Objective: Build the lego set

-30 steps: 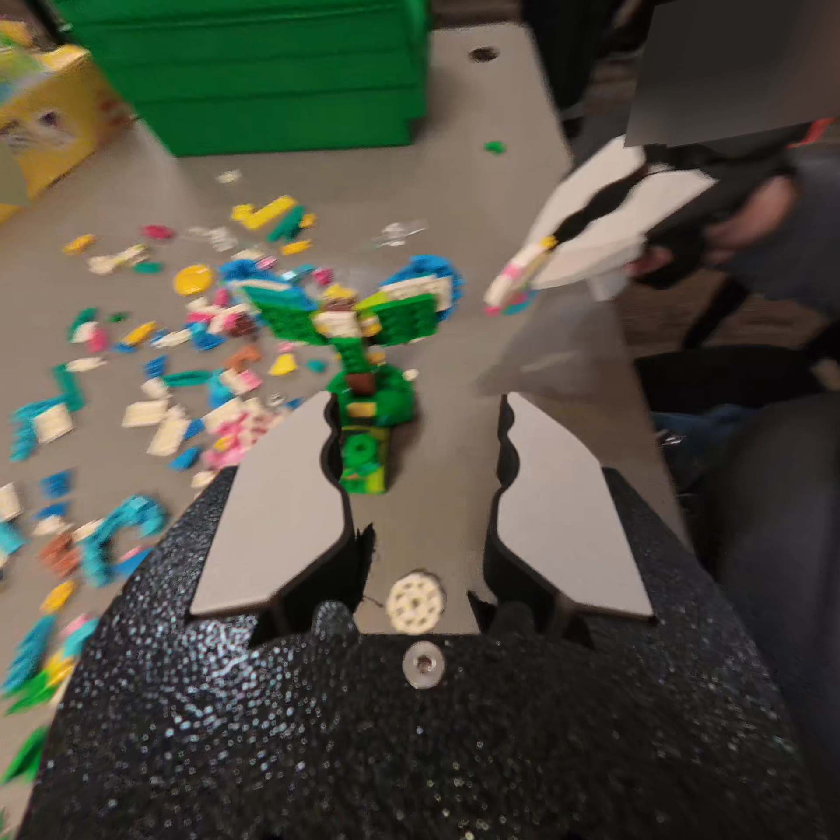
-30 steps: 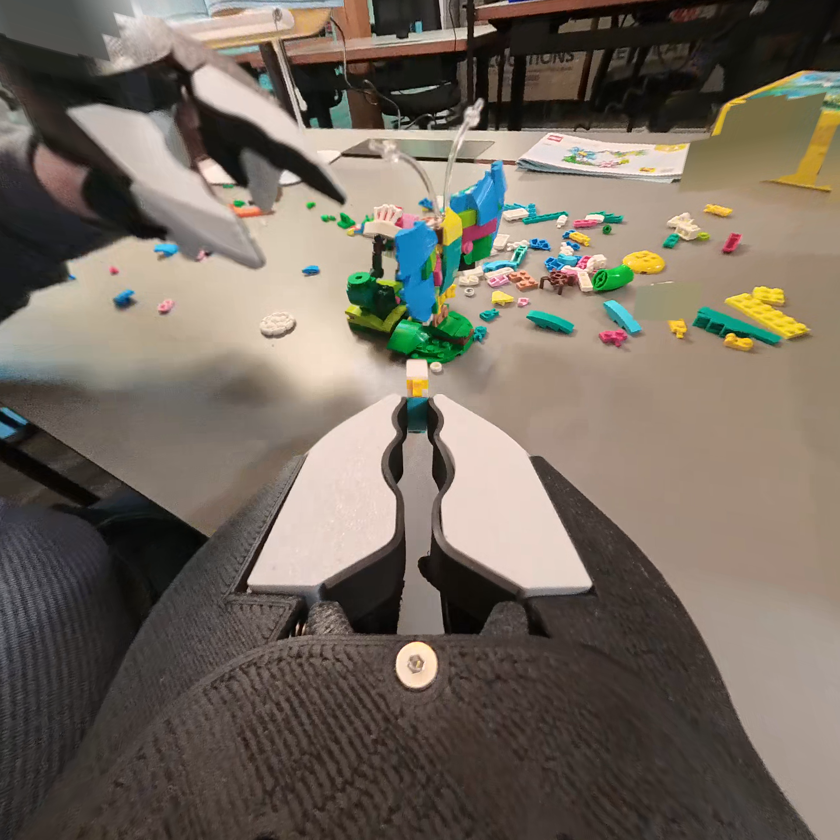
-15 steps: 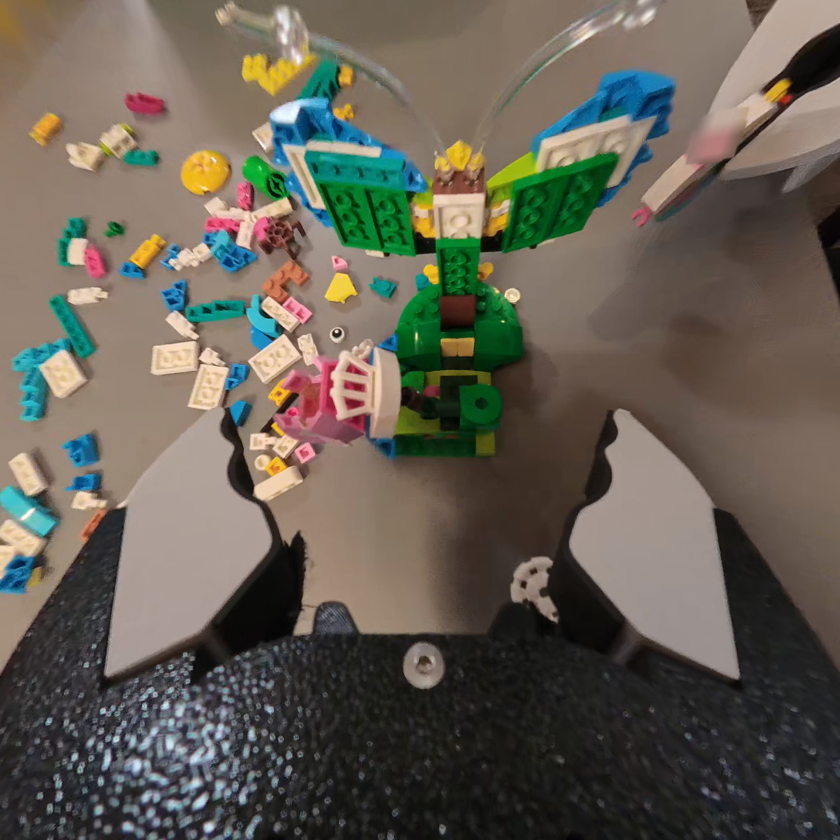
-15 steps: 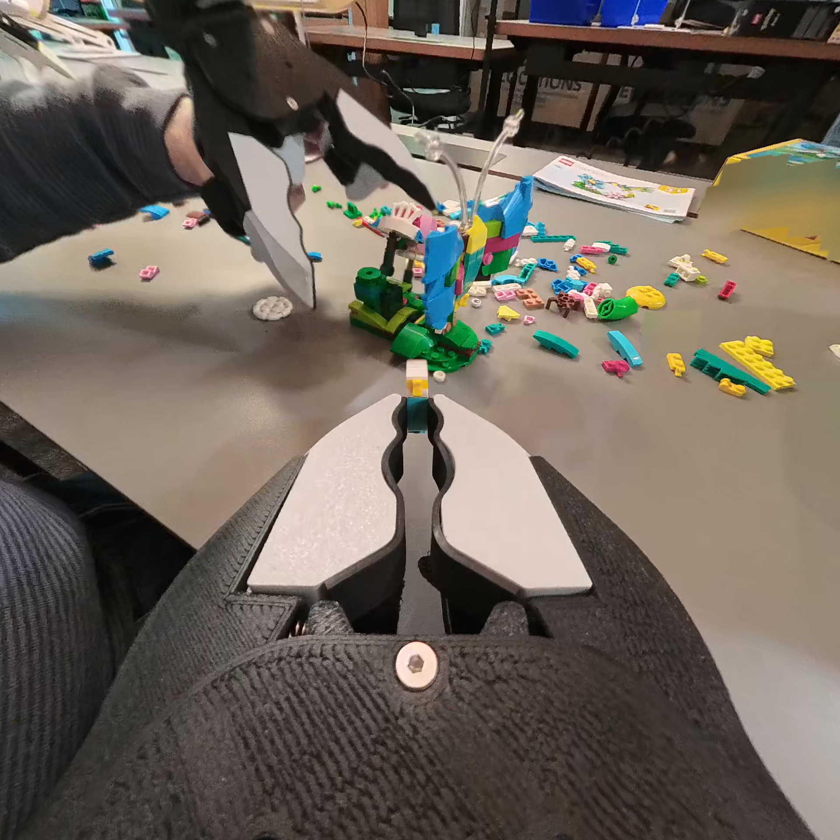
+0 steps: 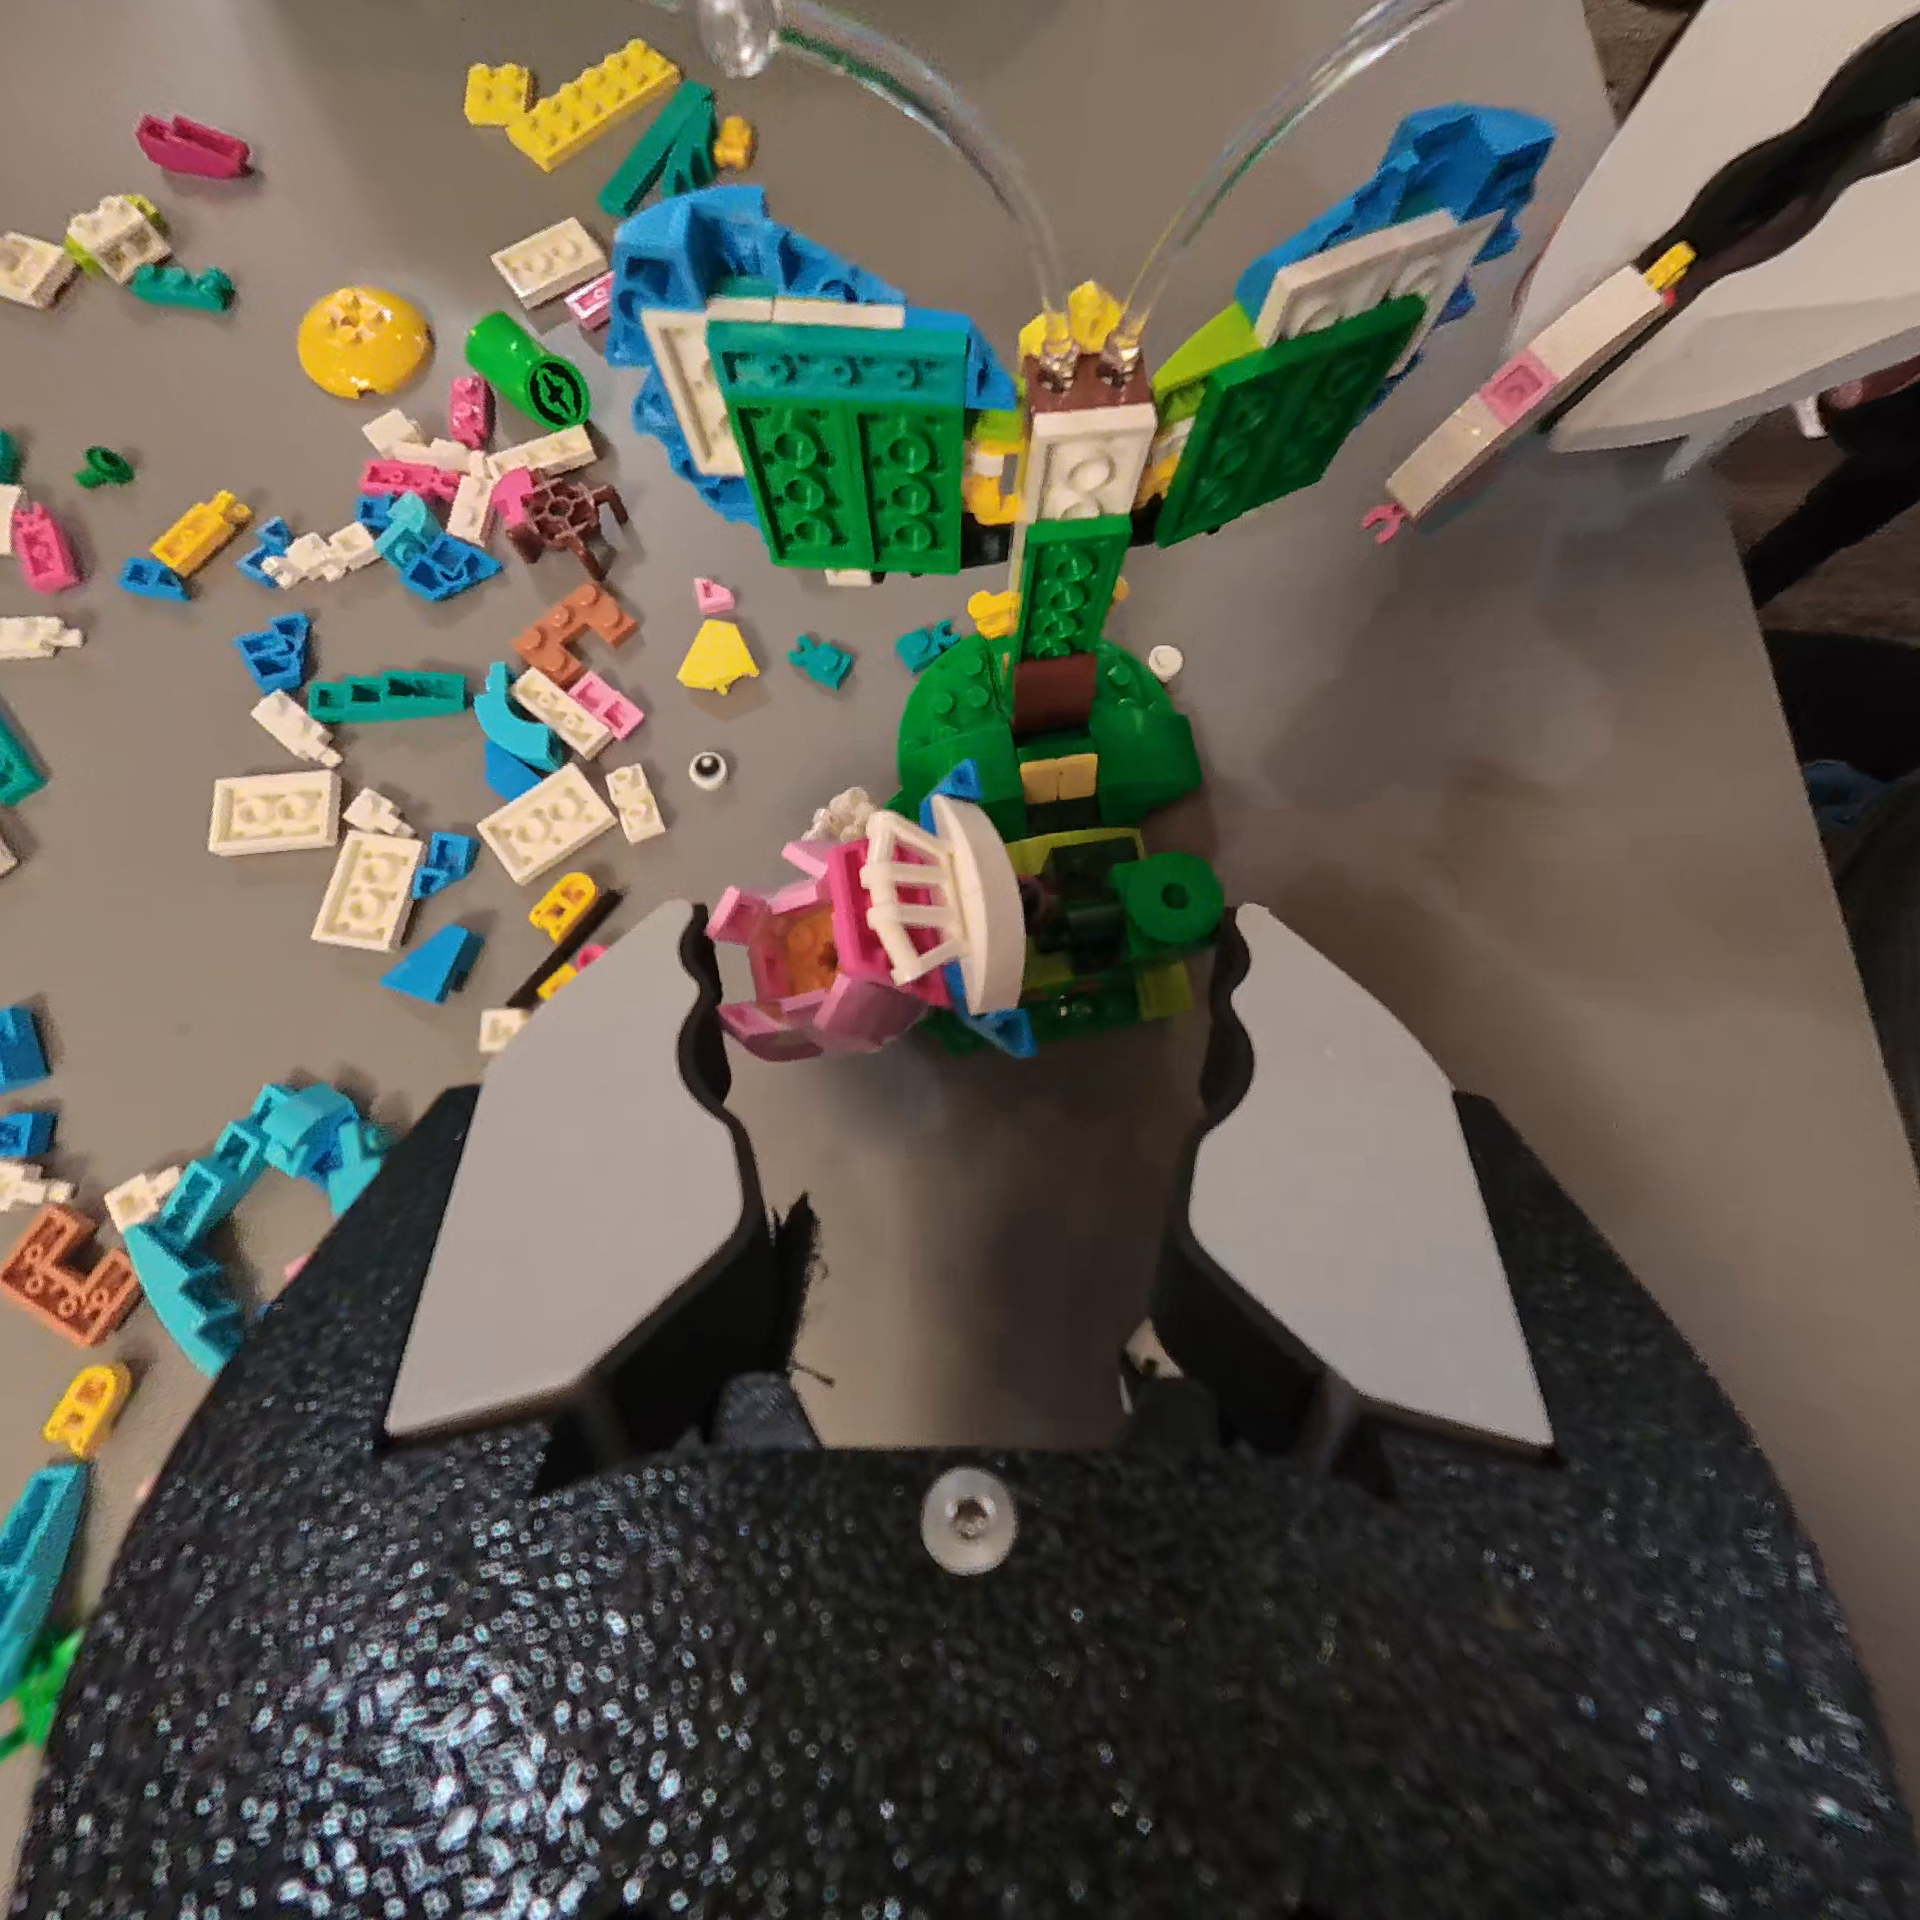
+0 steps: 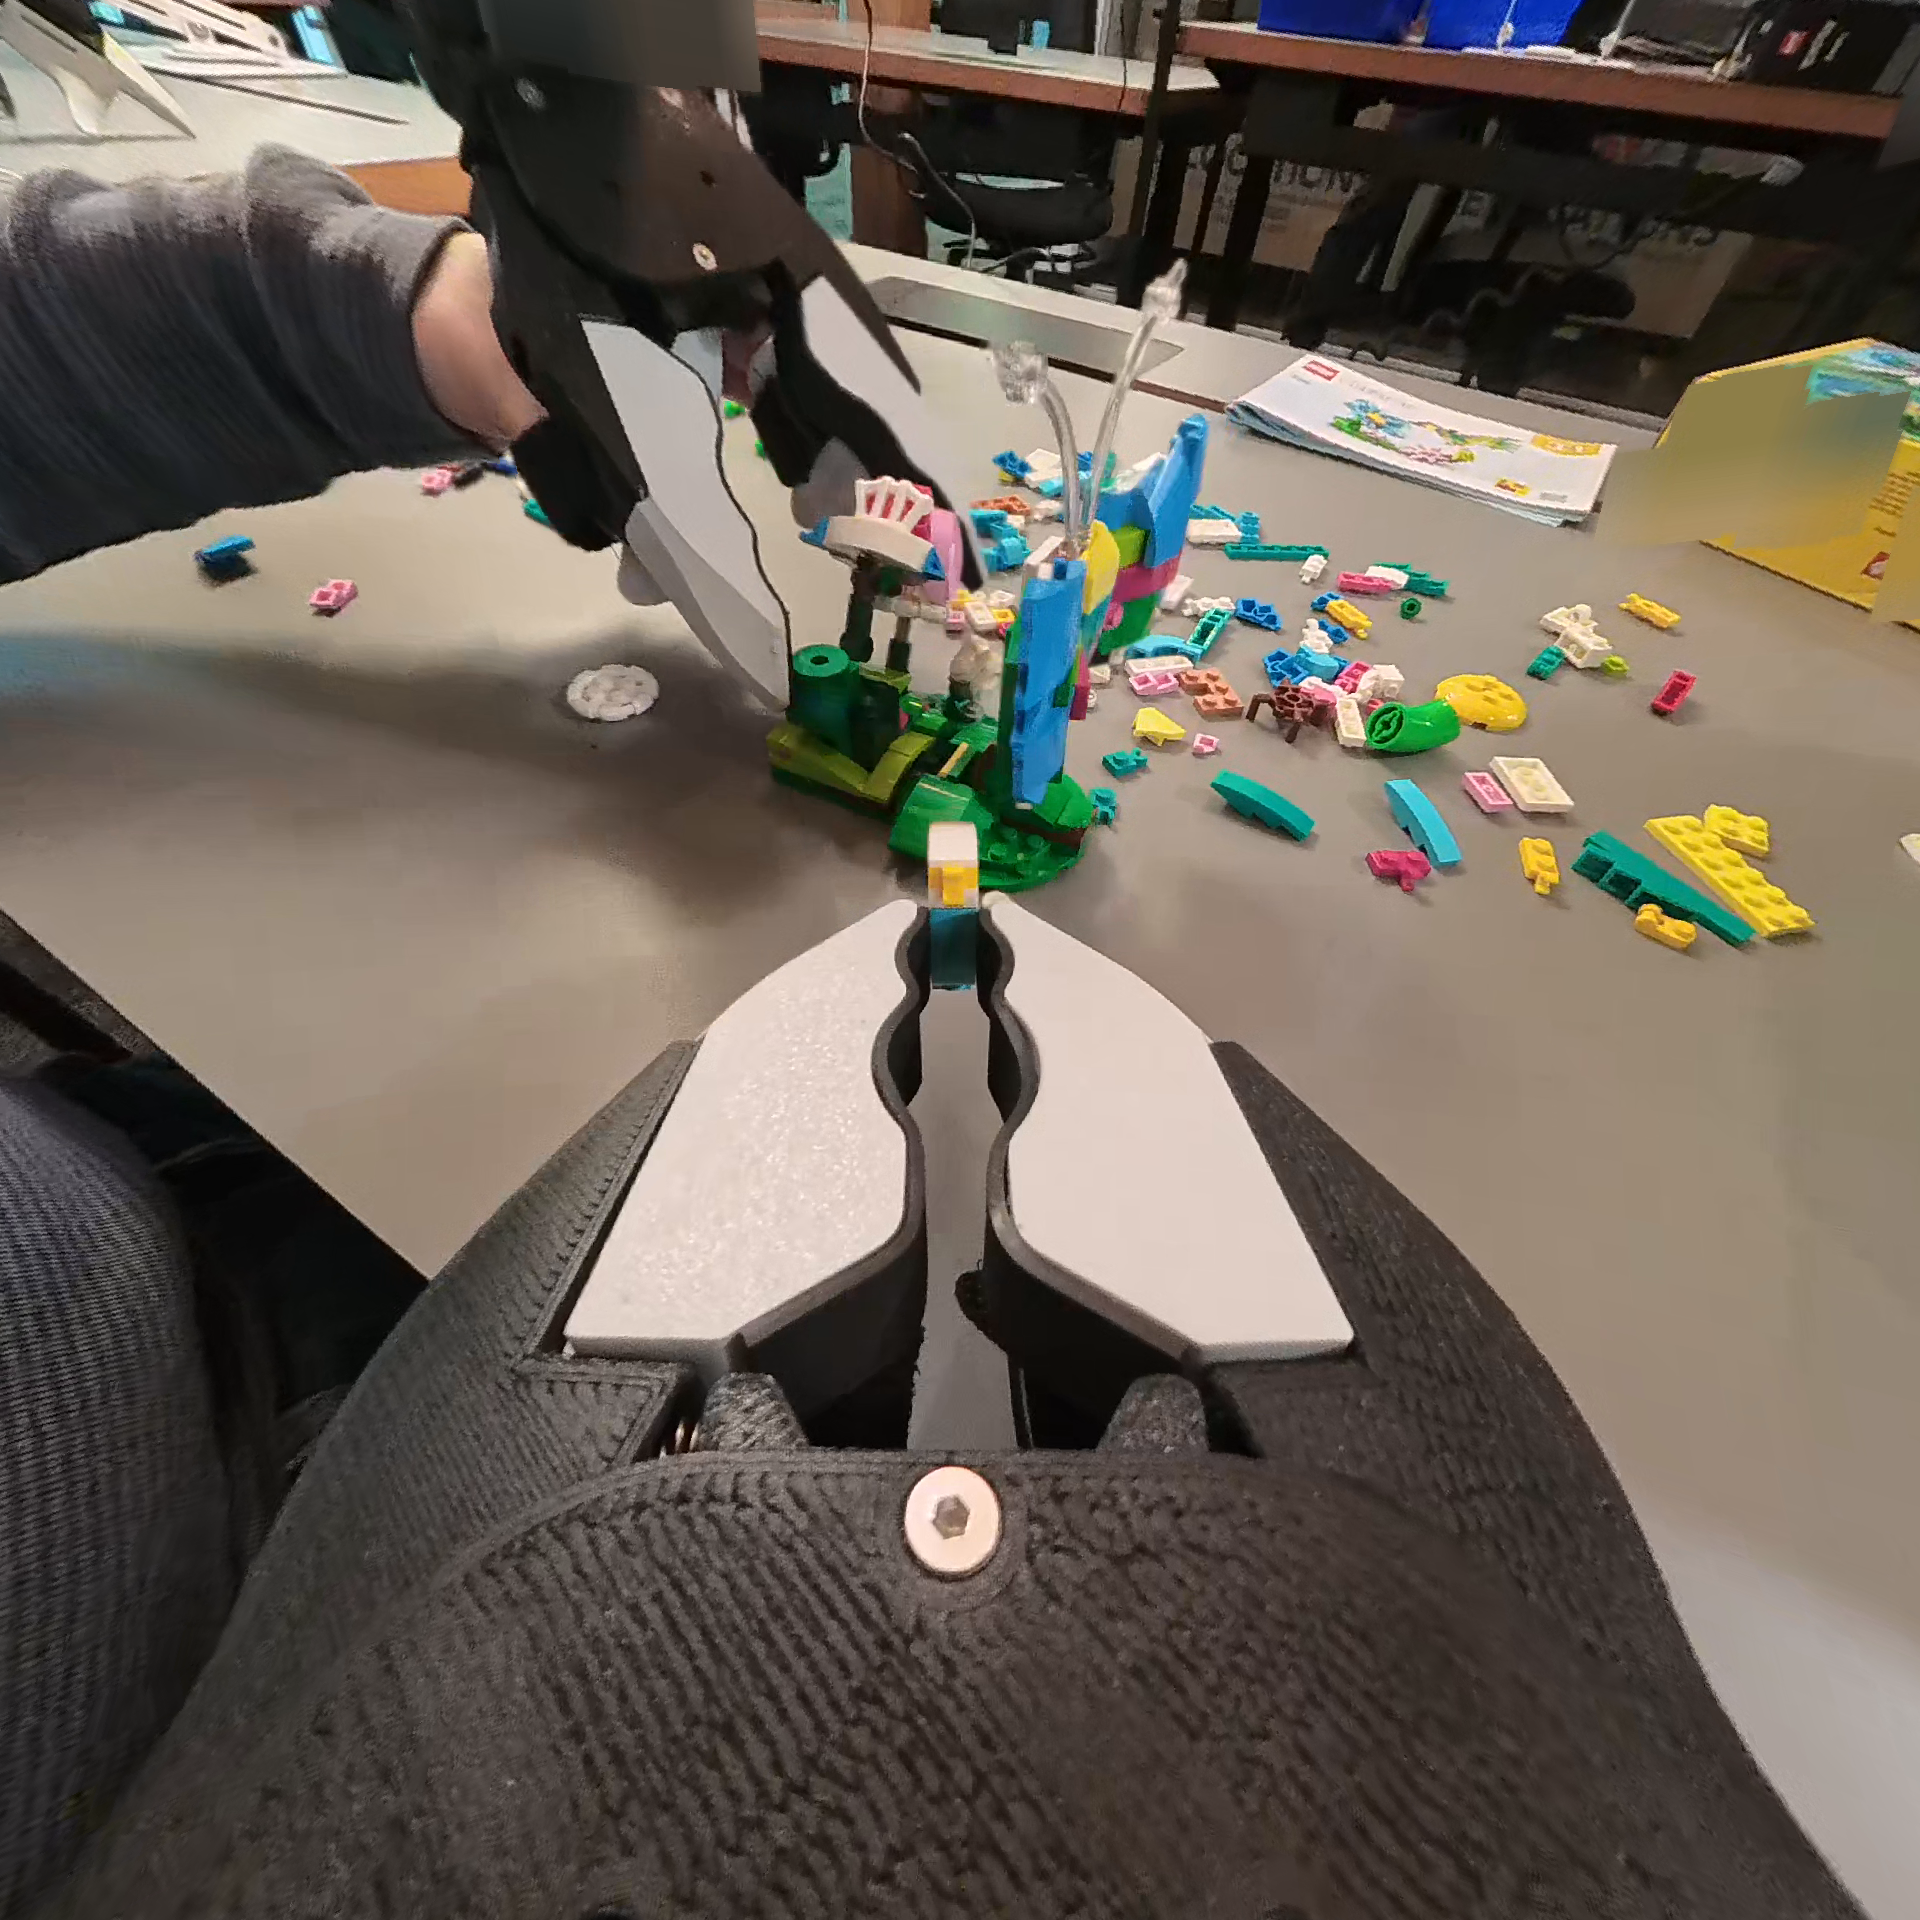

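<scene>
Right wrist view, grey table (image 6: 1455,1195), scattered bricks (image 6: 1351,665), desks (image 6: 1455,62) behind

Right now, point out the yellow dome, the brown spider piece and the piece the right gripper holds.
yellow dome (image 5: 363,341), left wrist view, its top.
brown spider piece (image 5: 567,513), left wrist view, its body.
held piece (image 6: 951,864), right wrist view, its white-and-yellow tip.

1. The right gripper (image 6: 954,920) pinches a small brick stack (image 6: 951,904) (white, yellow, teal) between nearly closed jaws.
2. The left gripper (image 6: 821,613) straddles the butterfly model (image 6: 966,727) on the table (image 6: 1455,1091).
</scene>
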{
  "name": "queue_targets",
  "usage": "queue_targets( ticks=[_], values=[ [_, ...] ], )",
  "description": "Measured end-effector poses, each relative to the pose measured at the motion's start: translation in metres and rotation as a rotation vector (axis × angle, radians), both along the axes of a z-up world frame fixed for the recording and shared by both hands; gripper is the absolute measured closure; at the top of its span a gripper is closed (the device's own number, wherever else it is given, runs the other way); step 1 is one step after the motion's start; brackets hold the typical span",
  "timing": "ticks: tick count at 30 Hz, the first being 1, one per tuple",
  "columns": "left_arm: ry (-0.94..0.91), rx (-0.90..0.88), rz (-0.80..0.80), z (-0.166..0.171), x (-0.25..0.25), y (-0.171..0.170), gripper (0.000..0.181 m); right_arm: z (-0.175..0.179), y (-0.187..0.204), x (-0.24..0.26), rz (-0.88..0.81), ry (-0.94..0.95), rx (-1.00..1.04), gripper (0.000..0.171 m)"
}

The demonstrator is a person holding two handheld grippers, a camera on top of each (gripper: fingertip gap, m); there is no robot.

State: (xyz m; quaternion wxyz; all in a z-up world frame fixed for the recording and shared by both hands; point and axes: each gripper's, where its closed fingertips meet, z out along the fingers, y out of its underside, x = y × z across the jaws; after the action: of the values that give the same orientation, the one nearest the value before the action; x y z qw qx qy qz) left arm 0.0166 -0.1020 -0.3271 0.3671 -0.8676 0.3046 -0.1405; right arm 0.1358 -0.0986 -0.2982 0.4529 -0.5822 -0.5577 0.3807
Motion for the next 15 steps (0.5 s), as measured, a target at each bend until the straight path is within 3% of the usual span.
queue_targets(
  ticks=[9,12,15],
  values=[
    [-0.004,-0.017,0.213,0.000,-0.014,-0.035,0.092,0.009,-0.002,-0.012,0.079,0.004,0.126,0.165],
    [0.007,-0.028,0.279,0.000,-0.022,-0.050,0.092,0.013,-0.009,-0.020,0.166,-0.008,0.360,0.165],
    [0.000,-0.036,0.324,0.000,-0.025,-0.062,0.093,0.014,-0.026,-0.026,0.298,0.018,0.767,0.165]
  ],
)
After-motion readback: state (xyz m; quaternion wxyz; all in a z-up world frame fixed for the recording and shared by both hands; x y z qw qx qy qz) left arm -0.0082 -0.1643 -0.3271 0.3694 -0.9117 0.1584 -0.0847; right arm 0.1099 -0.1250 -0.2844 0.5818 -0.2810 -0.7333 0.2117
